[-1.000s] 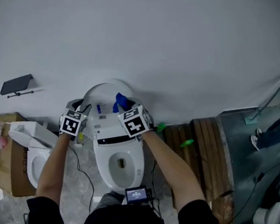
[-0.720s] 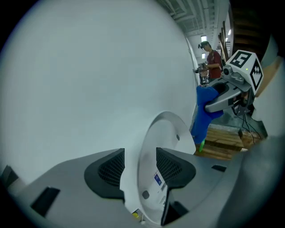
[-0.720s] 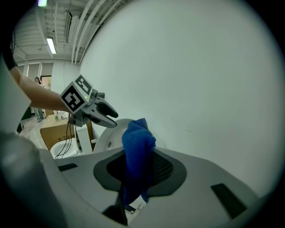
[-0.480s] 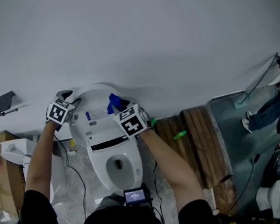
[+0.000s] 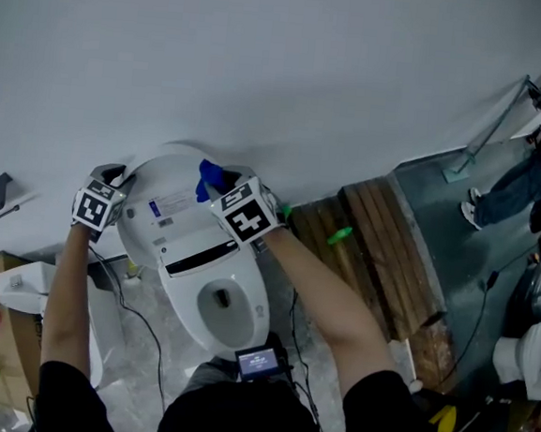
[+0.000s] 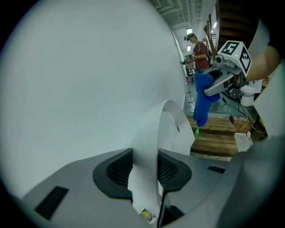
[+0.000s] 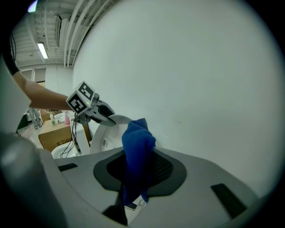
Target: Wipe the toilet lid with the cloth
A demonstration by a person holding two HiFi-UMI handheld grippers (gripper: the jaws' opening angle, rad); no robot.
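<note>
Standing upright against the white wall (image 5: 283, 70), the toilet lid (image 5: 164, 201) has its left rim caught between the jaws of the left tool (image 5: 112, 176), which have just been closing and press on that white edge from both sides. The right tool (image 5: 222, 180) is clamped on the blue cloth (image 5: 207, 178), whose bunched end sticks up past the jaws near the lid's upper right edge; whether it touches the lid I cannot tell. Below the lid the toilet bowl (image 5: 220, 305) lies open, with a wooden pallet (image 5: 380, 258) beside it on the floor.
</note>
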